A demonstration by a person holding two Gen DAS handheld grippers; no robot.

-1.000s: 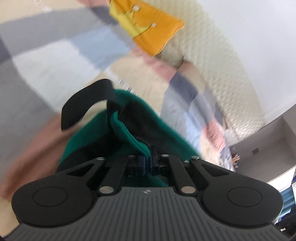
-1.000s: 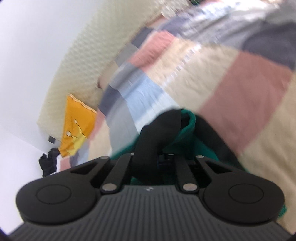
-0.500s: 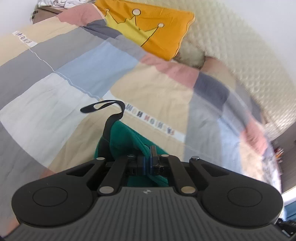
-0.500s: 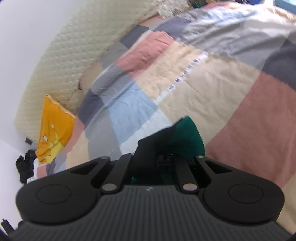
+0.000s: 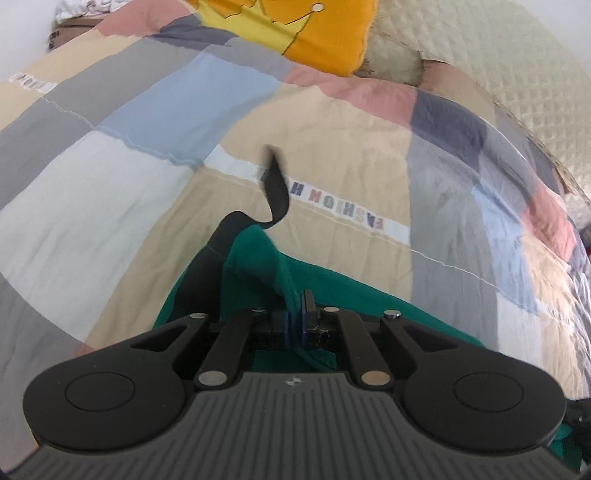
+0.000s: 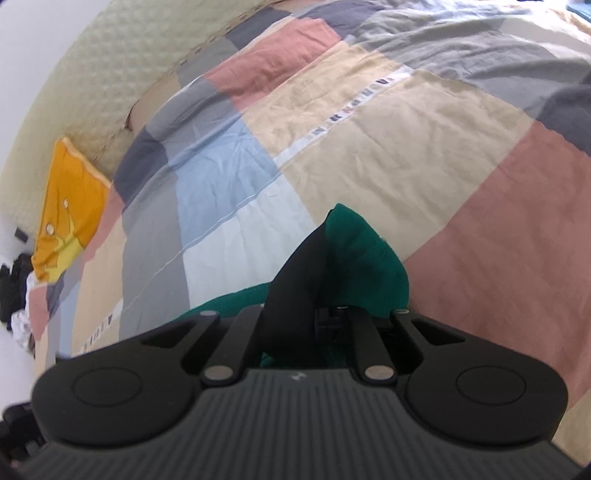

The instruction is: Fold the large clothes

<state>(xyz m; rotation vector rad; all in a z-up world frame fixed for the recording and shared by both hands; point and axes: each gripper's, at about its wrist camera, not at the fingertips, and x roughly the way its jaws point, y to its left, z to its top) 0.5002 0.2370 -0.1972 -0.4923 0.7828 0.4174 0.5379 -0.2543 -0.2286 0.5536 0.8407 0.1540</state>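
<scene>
Quilt (image 5: 110, 192) is lying open and flat ahead of both grippers, nothing standing on its near patches. Green garment (image 5: 258, 266) with black strap (image 5: 275, 188) is bunching right at the fingertips. Orange pillow (image 5: 295, 29) and padded headboard (image 6: 122, 59) are closing off the far edge; dark clutter (image 6: 14, 291) is sitting beyond the pillow
</scene>
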